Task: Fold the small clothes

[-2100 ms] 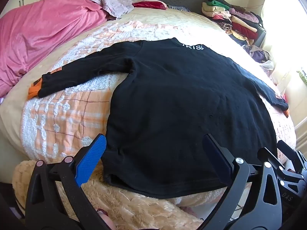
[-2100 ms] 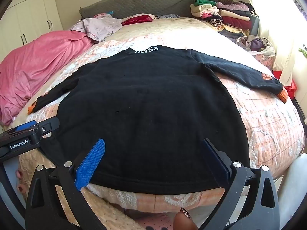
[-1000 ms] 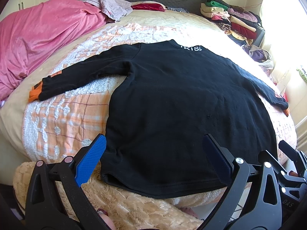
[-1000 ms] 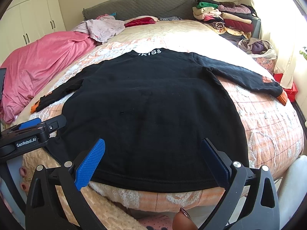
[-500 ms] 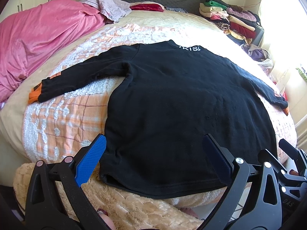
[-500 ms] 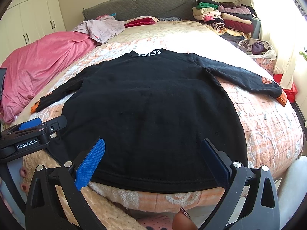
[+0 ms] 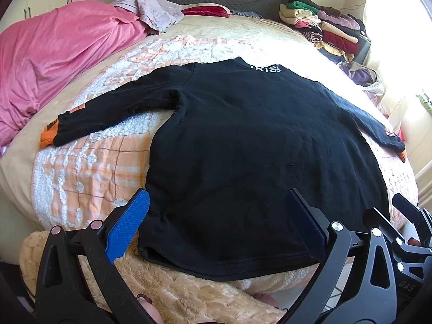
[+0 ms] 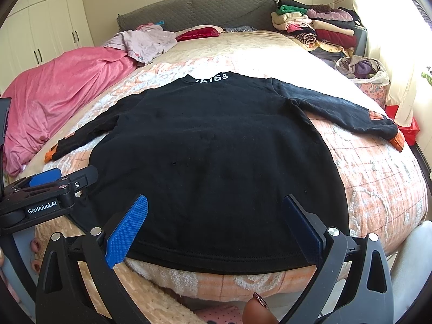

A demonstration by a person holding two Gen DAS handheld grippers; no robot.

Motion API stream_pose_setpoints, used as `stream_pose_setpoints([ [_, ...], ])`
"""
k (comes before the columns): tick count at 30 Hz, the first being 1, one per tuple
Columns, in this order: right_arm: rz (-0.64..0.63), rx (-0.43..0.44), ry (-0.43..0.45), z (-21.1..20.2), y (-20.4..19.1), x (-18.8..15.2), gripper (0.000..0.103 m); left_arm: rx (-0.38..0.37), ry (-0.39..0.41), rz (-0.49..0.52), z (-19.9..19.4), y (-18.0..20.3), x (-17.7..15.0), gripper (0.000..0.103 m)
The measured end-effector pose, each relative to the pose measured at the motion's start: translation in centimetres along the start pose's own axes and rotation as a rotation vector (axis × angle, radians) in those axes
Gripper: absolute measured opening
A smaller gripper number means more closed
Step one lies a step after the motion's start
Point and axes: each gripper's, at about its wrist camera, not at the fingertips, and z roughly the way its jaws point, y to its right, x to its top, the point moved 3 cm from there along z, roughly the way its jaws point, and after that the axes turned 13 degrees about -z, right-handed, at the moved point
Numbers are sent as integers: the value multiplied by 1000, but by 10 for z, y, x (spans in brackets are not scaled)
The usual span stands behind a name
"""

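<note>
Bed (image 8: 378,178): I am looking across an orange-and-white checked cover, with a pink blanket (image 8: 59,89) lying along one side.
Black sweatshirt (image 8: 216,162): it is lying flat on the cover in the middle of the bed, both sleeves spread outward, hem nearest me, orange cuffs (image 7: 48,135) showing at the sleeve ends.
Writing: white collar letters (image 8: 212,77) are reading roughly "IKISS"; my left gripper's body is showing "GenRobot.AI" (image 8: 41,207).
Left gripper (image 7: 218,224): I am holding it with jaws spread wide over the hem's left corner, gripping nothing.
Right gripper (image 8: 216,225): I am holding it equally wide apart above the hem, empty.
</note>
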Motion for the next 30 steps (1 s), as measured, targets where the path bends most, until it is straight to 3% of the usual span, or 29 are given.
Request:
stream_pose_setpoints([
  [17, 15, 1, 14, 9, 9, 16, 99, 13, 8, 17, 11, 15, 20, 94],
  [30, 90, -37, 43, 29, 56, 52, 99, 9, 1, 63, 39, 48, 59, 94],
])
